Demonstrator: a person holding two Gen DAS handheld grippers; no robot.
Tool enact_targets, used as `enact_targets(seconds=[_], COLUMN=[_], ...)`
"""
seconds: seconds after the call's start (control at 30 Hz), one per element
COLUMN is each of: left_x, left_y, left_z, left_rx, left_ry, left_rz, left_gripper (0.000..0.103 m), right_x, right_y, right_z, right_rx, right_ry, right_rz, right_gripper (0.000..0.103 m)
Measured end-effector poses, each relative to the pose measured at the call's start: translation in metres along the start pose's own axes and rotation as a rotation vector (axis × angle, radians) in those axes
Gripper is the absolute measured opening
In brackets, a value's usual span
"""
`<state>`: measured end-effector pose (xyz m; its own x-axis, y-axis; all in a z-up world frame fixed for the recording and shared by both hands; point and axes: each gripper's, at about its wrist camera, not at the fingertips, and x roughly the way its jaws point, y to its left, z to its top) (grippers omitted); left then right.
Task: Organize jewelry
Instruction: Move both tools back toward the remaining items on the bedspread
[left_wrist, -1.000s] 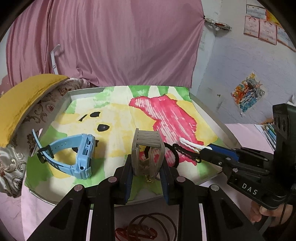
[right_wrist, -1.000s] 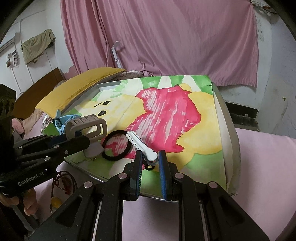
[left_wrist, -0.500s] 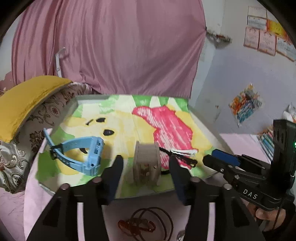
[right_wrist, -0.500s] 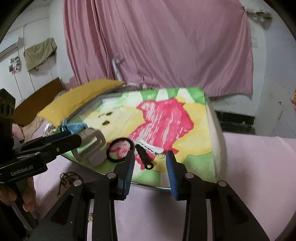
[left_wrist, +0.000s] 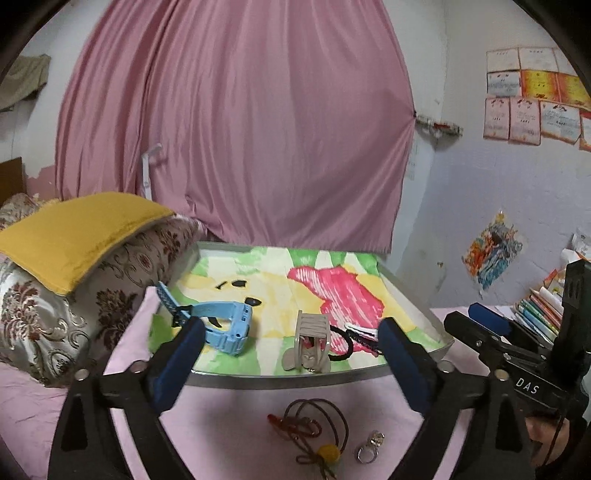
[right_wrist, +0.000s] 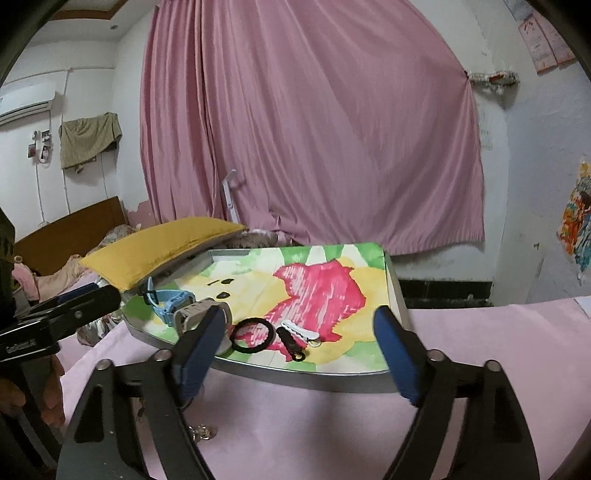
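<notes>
A metal tray (left_wrist: 280, 380) with a painted yellow, pink and green lining sits on the pink bedsheet. On it lie a blue watch (left_wrist: 221, 325), a grey watch (left_wrist: 310, 343), a black hair tie (right_wrist: 253, 334) and black and white hair clips (right_wrist: 295, 338). My left gripper (left_wrist: 291, 363) is open and empty, just in front of the tray's near edge. My right gripper (right_wrist: 299, 354) is open and empty, also in front of the tray. A brown cord necklace with a yellow bead (left_wrist: 314, 435) and a silver ring (left_wrist: 369, 446) lie on the sheet below the left gripper.
A patterned pillow with a yellow cushion (left_wrist: 77, 236) lies left of the tray. A pink curtain (left_wrist: 236, 129) hangs behind. Books (left_wrist: 543, 306) are stacked at the far right. The right gripper's body (left_wrist: 517, 350) shows in the left wrist view.
Both grippers opened and pulled back from the tray. The left one let go of the grey watch, the right one let go of the hair clips; both now rest on the tray.
</notes>
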<state>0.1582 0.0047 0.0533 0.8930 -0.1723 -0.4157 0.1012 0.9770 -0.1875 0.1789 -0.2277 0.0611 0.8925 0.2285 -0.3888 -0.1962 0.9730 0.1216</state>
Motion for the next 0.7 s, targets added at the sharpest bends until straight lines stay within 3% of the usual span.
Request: enact_targets(seconds=[0.07, 0.17, 0.43, 0.57, 0.7], left_x=[-0.009, -0.021, -0.037, -0.042, -0.04], left_y=[0.001, 0.004, 0.01, 0.013, 0.015], left_z=[-0.004, -0.011, -0.03, -0.038, -0.044], left_rx=[-0.002, 0.001, 0.034, 0.052, 0.06], left_ry=[-0.029, -0.047, -0.016, 0.015, 0.084], left_rz=[0.007, 0.014, 0.047, 0.053, 0.032], left_gripper=[0.102, 0.102, 0.102, 0.102, 0.102], right_x=[-0.007, -0.016, -0.032, -0.034, -0.028], right_y=[0.002, 0.006, 0.012, 0.015, 0.018], right_z=[-0.002, -0.005, -0.013, -0.018, -0.024], right_rx=[-0.011, -0.03, -0.074, -0.113, -0.152], right_ry=[-0.019, -0.044, -0.052, -0.009, 0.089], right_rz=[0.001, -0.003, 0.0, 0.014, 0.041], right_gripper=[0.094, 0.099, 0.1, 0.1, 0.1])
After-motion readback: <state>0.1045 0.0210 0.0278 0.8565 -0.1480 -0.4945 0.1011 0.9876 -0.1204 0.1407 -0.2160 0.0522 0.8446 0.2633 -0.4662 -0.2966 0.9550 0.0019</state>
